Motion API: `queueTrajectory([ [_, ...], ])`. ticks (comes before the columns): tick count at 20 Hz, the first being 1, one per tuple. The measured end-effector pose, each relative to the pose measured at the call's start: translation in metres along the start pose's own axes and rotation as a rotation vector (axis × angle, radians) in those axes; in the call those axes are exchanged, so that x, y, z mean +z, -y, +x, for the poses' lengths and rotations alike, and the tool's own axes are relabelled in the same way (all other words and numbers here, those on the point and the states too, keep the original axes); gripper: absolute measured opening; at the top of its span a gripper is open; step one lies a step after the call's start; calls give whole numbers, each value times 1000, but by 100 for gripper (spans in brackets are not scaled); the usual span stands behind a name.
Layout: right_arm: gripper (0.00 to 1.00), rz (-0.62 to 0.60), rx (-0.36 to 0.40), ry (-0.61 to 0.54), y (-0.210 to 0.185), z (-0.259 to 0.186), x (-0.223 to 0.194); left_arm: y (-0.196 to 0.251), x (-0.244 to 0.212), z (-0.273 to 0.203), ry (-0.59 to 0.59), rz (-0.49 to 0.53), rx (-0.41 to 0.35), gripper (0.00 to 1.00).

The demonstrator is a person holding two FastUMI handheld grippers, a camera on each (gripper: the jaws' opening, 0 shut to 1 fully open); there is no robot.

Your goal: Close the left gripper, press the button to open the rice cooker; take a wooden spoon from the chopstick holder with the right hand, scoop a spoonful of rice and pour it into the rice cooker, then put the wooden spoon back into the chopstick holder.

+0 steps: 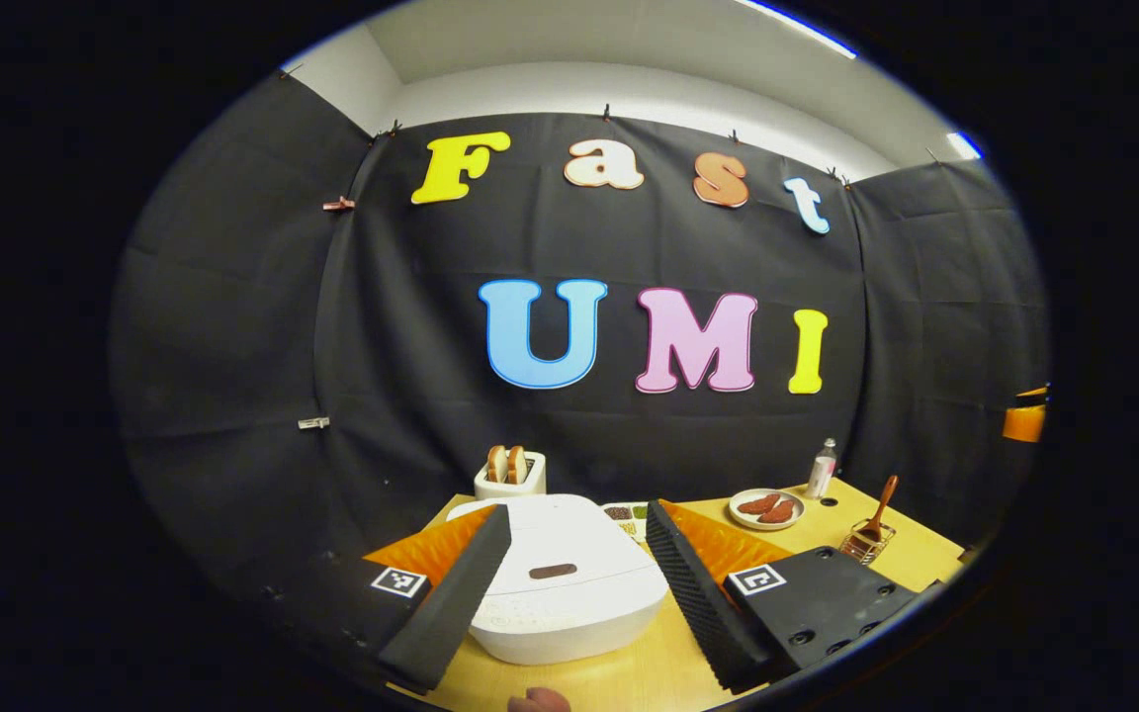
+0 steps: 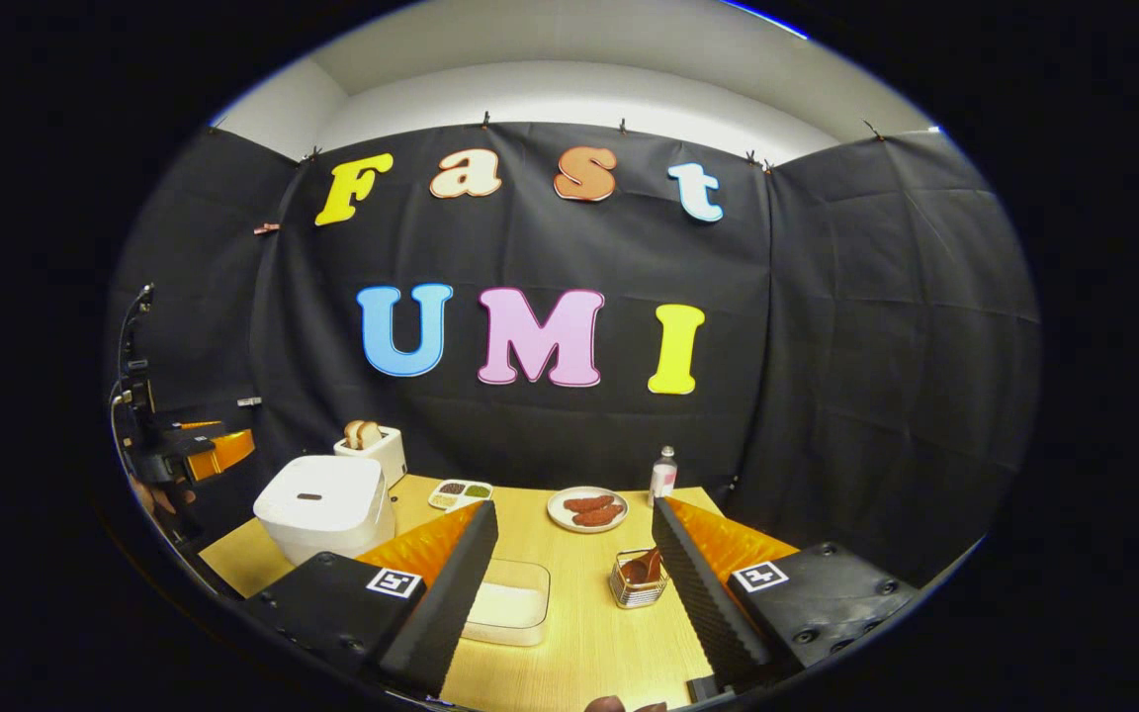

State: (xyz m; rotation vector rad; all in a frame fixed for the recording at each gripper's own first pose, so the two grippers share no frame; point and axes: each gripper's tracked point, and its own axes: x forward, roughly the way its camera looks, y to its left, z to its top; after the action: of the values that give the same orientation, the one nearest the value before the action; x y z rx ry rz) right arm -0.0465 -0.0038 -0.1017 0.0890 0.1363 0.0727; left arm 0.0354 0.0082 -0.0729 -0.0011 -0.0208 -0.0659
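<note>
White plastic, the rice cooker (image 1: 565, 583) sits lid down on the worktop (image 1: 649, 672), framed between my left gripper's (image 1: 574, 569) fingers, which stand wide apart and clear of it. I judge the first step not yet begun: those fingers must come together before I press the dark button (image 1: 552, 571) on the lid. My right gripper (image 2: 574, 583) hangs above the worktop, fingers wide and holding nothing, with the rice tray (image 2: 508, 603) by its left finger. Ahead stands the wire chopstick holder (image 2: 637, 583), the wooden spoon (image 1: 878, 512) upright inside it.
</note>
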Motion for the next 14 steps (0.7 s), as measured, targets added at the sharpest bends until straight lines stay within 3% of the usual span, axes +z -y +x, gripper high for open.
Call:
queueTrajectory([
  [8, 96, -2, 15, 96, -2, 0, 34, 20, 36, -45, 51, 30, -33, 95],
  [14, 95, 7, 11, 139, 7, 4, 48, 31, 47, -56, 66, -9, -28, 95],
])
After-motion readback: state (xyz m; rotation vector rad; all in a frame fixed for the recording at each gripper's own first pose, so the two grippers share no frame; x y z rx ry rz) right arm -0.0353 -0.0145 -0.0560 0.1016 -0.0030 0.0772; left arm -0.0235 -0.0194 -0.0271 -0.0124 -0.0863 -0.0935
